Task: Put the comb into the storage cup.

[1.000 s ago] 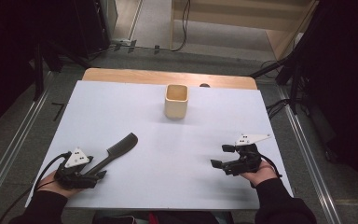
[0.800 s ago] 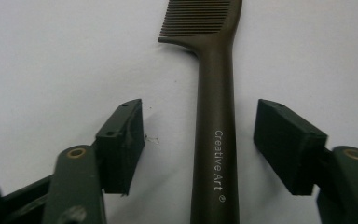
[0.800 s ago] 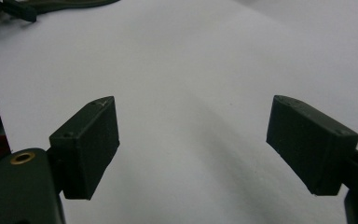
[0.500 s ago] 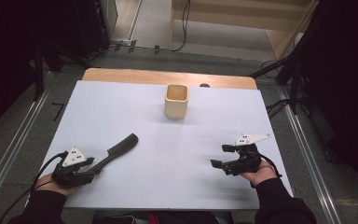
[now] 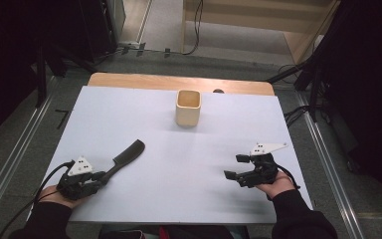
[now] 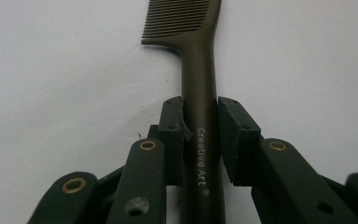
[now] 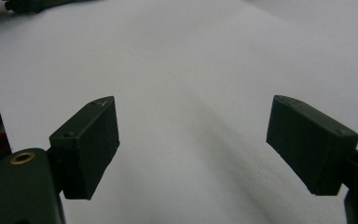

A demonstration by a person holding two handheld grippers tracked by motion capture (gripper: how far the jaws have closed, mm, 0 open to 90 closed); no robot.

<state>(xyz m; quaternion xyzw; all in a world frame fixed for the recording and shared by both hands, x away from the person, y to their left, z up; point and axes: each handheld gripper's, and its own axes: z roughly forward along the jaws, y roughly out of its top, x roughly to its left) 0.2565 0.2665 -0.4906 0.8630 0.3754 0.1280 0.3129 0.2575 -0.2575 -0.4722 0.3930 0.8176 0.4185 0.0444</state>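
A dark brown comb (image 5: 125, 156) lies flat on the white tabletop (image 5: 189, 169) at the front left, teeth end pointing away toward the middle. My left gripper (image 5: 101, 177) is shut on its handle. In the left gripper view the comb (image 6: 200, 60) runs straight up between the jaws of that gripper (image 6: 200, 114), with both pads against the handle marked "Creative Art". My right gripper (image 5: 233, 167) rests at the front right, held in a hand and pointing left. Its jaws stand wide apart over bare white surface, the right gripper (image 7: 205, 135) holding nothing.
A pale wooden square cup (image 5: 188, 107) stands upright at the back centre of the white tabletop, with a wooden strip (image 5: 179, 82) along the far edge. Metal rails (image 5: 10, 159) and grey floor flank the table. Black cables trail from both grippers.
The left gripper shifted very slightly at the comb's handle; the comb stays in nearly the same spot. The right gripper has not moved.
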